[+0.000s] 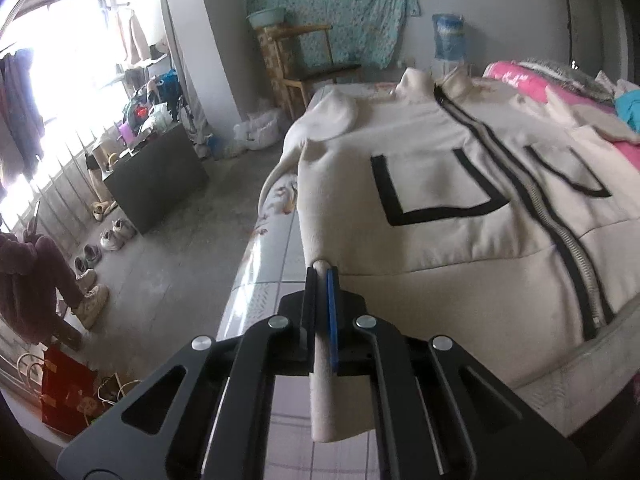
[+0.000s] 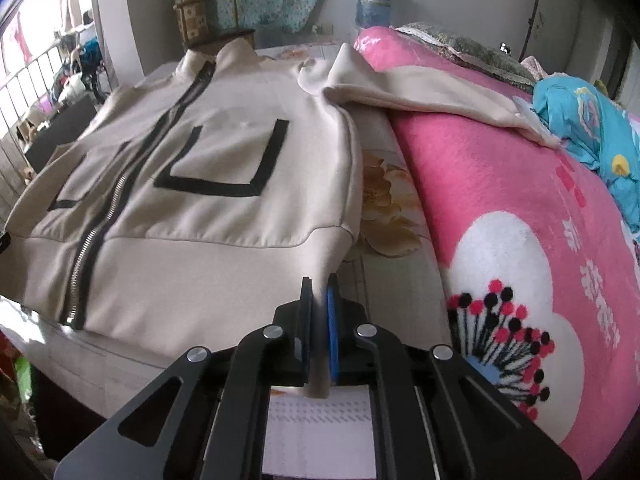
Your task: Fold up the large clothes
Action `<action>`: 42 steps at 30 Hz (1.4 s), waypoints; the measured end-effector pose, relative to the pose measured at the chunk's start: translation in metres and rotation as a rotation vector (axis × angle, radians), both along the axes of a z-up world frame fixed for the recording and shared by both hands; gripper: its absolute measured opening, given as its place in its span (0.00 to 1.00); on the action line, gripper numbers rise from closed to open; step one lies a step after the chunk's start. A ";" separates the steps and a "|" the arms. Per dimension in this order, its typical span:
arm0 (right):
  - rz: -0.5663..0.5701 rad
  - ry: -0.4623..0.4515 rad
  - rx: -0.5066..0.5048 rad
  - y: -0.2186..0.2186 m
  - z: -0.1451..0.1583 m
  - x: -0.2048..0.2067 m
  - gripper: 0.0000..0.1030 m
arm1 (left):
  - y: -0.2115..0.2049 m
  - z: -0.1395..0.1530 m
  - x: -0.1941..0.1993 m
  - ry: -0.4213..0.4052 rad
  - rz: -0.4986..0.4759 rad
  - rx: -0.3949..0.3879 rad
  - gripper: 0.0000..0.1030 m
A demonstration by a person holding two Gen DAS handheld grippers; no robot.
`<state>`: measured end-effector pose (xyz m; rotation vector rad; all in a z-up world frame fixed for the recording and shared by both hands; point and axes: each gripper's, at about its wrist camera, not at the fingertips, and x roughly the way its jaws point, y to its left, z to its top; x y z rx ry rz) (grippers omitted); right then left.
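Note:
A cream zip-up jacket (image 1: 452, 208) with black pocket outlines lies front up on the bed, collar at the far end. My left gripper (image 1: 323, 270) is shut on the jacket's near left hem corner, a fold of cream cloth pinched between its pads. In the right wrist view the same jacket (image 2: 208, 216) spreads to the left, and my right gripper (image 2: 320, 280) is shut on its near right hem corner. One sleeve (image 2: 420, 92) drapes up over a pink blanket.
A pink flowered blanket (image 2: 520, 208) is heaped along the bed's right side with a blue cloth (image 2: 580, 120) on it. Left of the bed lie bare floor, a dark box (image 1: 156, 176), shoes (image 1: 112, 236), a wooden chair (image 1: 304, 68) and a seated person (image 1: 36, 276).

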<state>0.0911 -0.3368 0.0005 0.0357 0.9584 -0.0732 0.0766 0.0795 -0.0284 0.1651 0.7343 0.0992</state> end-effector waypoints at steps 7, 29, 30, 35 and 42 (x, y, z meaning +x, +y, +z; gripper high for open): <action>-0.010 0.004 0.064 -0.008 0.005 -0.023 0.06 | 0.010 0.017 -0.025 0.027 -0.003 -0.046 0.04; 0.095 -0.135 0.113 0.037 0.057 -0.032 0.74 | 0.023 0.047 -0.019 0.038 -0.048 -0.199 0.59; 0.112 -0.128 0.110 0.047 0.054 -0.020 0.78 | 0.014 0.045 -0.010 0.044 -0.064 -0.199 0.62; 0.148 -0.053 0.094 0.096 0.020 0.034 0.86 | -0.025 0.017 0.032 0.121 -0.117 -0.153 0.77; 0.092 0.068 0.062 0.109 -0.036 0.065 0.89 | -0.040 -0.023 0.058 0.232 -0.101 -0.061 0.87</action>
